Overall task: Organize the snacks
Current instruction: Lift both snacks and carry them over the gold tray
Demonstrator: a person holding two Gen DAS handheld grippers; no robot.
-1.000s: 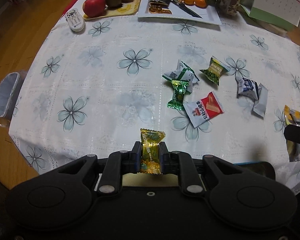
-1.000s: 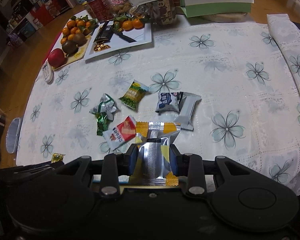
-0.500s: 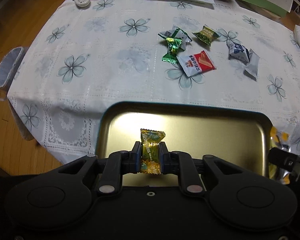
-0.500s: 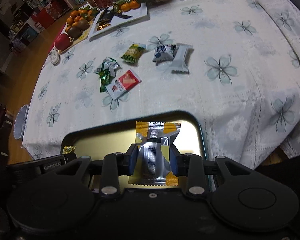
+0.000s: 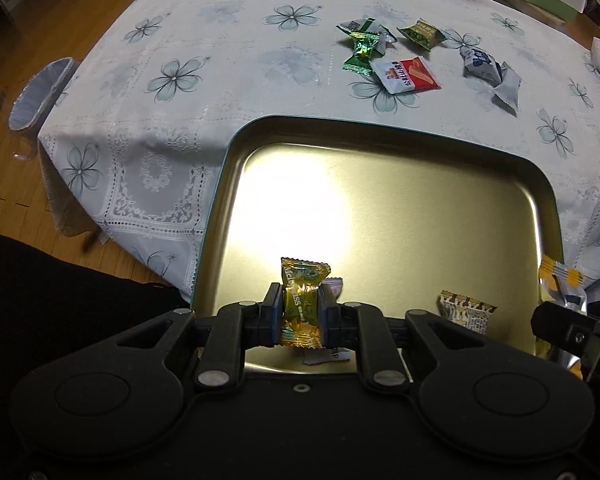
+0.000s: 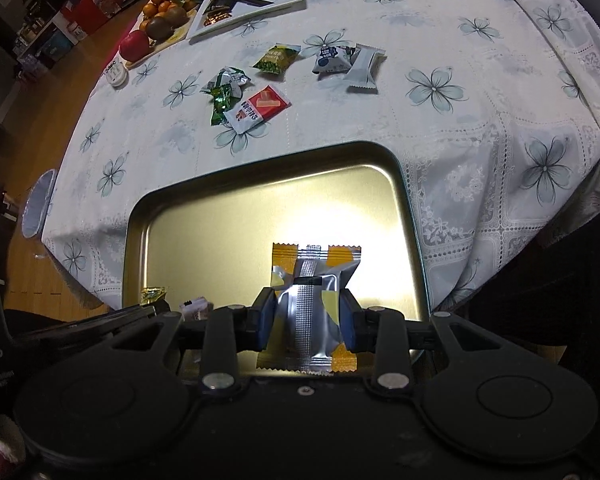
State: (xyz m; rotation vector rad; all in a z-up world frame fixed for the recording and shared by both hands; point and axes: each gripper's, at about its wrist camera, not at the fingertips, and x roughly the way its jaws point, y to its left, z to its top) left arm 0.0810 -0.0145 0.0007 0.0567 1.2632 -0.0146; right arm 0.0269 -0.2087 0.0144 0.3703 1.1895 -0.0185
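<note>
I am gripping a gold candy (image 5: 302, 303) in my left tongs (image 5: 300, 314) and a silver-yellow packet (image 6: 314, 304) in my right tongs (image 6: 307, 316), both hanging over the tin tray (image 5: 380, 208).

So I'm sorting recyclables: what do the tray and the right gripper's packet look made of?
Tray: likely metal, glossy gold inside, mirror-like glare, rolled rim. Packet: probably foil-lined plastic film, silvery, creased, crimped serrated ends.

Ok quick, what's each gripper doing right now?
Left gripper: closed on the gold candy.
Right gripper: closed on the silver and yellow packet.
</note>
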